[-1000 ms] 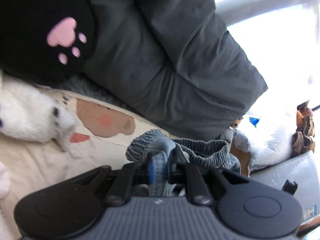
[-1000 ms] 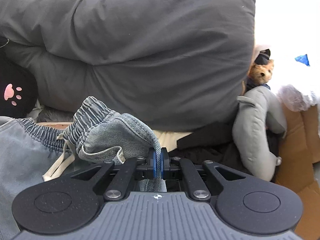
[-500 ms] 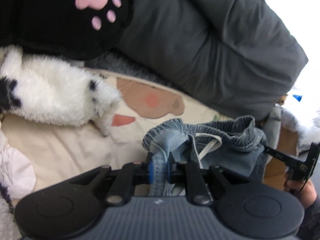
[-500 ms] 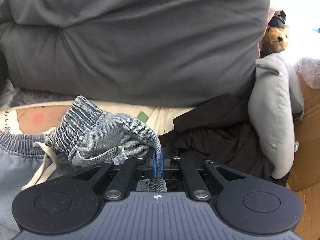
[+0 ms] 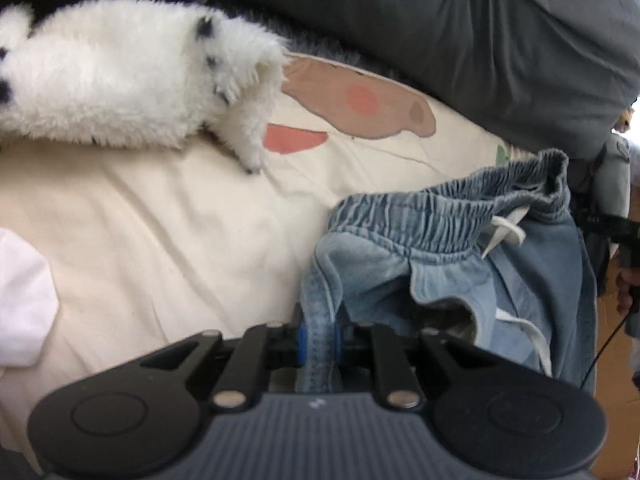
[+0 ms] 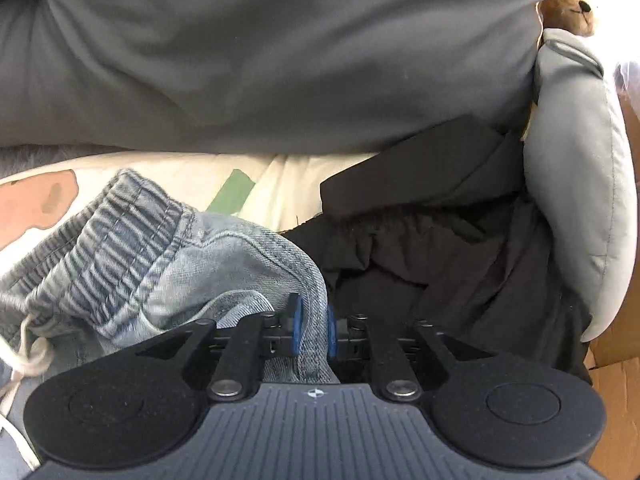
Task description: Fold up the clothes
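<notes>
Fingers of left gripper (image 5: 319, 336) and right gripper (image 6: 311, 330) each pinching edge of denim shorts (image 5: 460, 264), bunched over bed sheet (image 5: 168, 216). Judgement: keep both pinches firm, edges level, lay fabric flat, clear of black garment (image 6: 432, 248).

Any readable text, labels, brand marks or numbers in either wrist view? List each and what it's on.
No readable words or numbers in either view.
Left tool: small pale mark on its grey housing, too small to read.
Right tool: small round crosshair-like symbol on its grey housing, not text.
Cream bedsheet: cartoon shapes only, no lettering visible.
Denim shorts: no tag or label showing.
</notes>
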